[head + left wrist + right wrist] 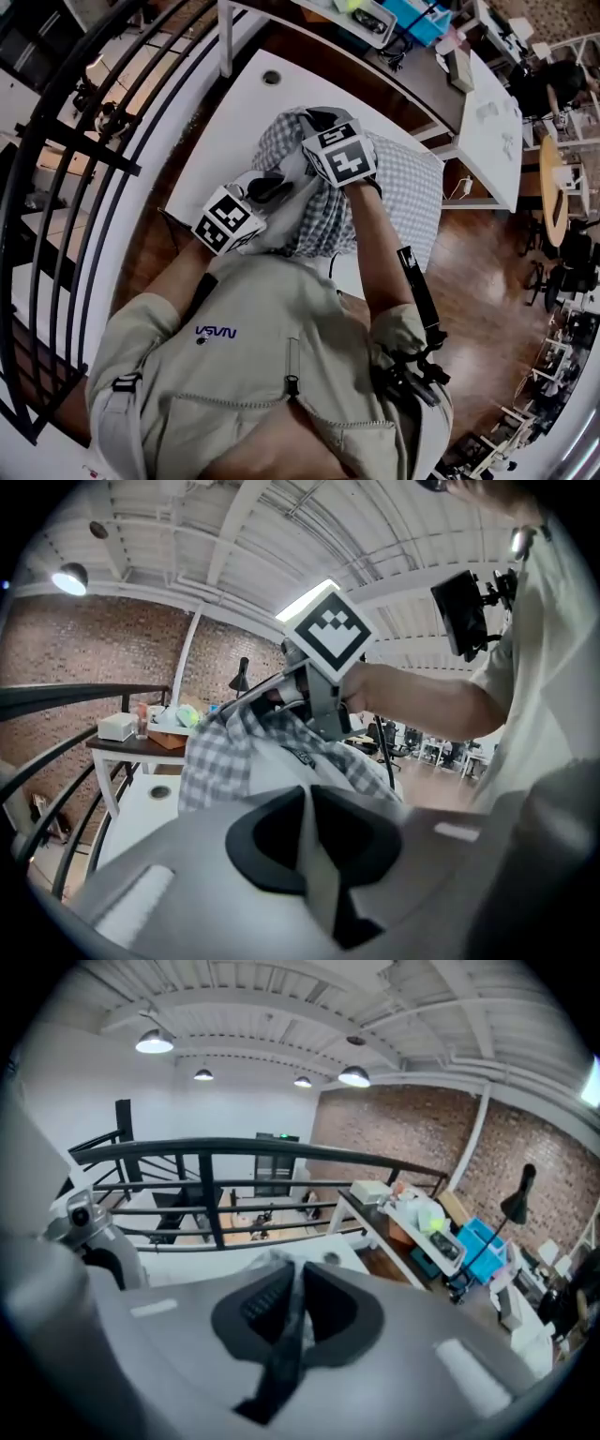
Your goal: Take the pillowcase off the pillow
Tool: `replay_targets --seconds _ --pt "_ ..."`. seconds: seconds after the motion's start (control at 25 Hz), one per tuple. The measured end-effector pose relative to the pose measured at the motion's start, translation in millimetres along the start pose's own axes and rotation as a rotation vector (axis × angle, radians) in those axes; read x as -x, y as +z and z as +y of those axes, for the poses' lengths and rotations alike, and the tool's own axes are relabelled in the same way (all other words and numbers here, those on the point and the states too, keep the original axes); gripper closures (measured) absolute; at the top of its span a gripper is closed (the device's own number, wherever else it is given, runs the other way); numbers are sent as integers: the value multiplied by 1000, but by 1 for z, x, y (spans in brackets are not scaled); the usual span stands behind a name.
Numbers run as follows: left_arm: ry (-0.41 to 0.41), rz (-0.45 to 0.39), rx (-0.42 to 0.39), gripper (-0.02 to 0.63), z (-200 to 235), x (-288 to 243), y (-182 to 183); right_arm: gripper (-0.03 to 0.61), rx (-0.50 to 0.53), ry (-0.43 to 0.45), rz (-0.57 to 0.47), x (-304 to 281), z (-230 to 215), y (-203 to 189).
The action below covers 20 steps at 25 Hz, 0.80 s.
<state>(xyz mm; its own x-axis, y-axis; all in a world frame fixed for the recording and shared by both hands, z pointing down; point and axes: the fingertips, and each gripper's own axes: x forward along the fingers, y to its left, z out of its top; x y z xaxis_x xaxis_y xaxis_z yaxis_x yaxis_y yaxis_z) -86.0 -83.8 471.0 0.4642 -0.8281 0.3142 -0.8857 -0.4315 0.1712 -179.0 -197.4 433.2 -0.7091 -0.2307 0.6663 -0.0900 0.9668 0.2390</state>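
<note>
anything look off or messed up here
Nothing is spilled or damaged. The checked pillowcase looks rumpled, bunched around the white pillow on the table. The left gripper is shut on the pillow, the right gripper on the pillowcase.

Checked pillowcase (408, 202) bunched on white table (244, 103); white pillow (267, 778) partly exposed inside.
</note>
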Motion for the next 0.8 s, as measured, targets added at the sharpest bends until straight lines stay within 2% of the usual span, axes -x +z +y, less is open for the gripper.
replay_targets --seconds 0.12,0.24,0.28,0.44,0.52,0.64,0.8 --pt "-17 -36 -42 592 -13 11 6 572 -82 -139 -60 12 -46 7" --pt "-24 -119 -12 592 -14 26 16 572 -163 -209 -53 21 -84 -10" --pt "-32 -135 -25 594 -15 32 21 572 -185 -226 -41 24 -91 -18" --pt "-144 -115 -151 597 -44 41 36 572 -224 -297 -1 24 -103 -42" --pt "-175 -109 -175 597 -51 41 36 572 -221 -352 63 24 -112 -62" --pt "-125 -168 -86 597 -28 51 36 572 -251 -447 147 33 -141 -104" --pt "-41 -198 43 597 29 55 24 572 -386 -498 210 40 -153 -155"
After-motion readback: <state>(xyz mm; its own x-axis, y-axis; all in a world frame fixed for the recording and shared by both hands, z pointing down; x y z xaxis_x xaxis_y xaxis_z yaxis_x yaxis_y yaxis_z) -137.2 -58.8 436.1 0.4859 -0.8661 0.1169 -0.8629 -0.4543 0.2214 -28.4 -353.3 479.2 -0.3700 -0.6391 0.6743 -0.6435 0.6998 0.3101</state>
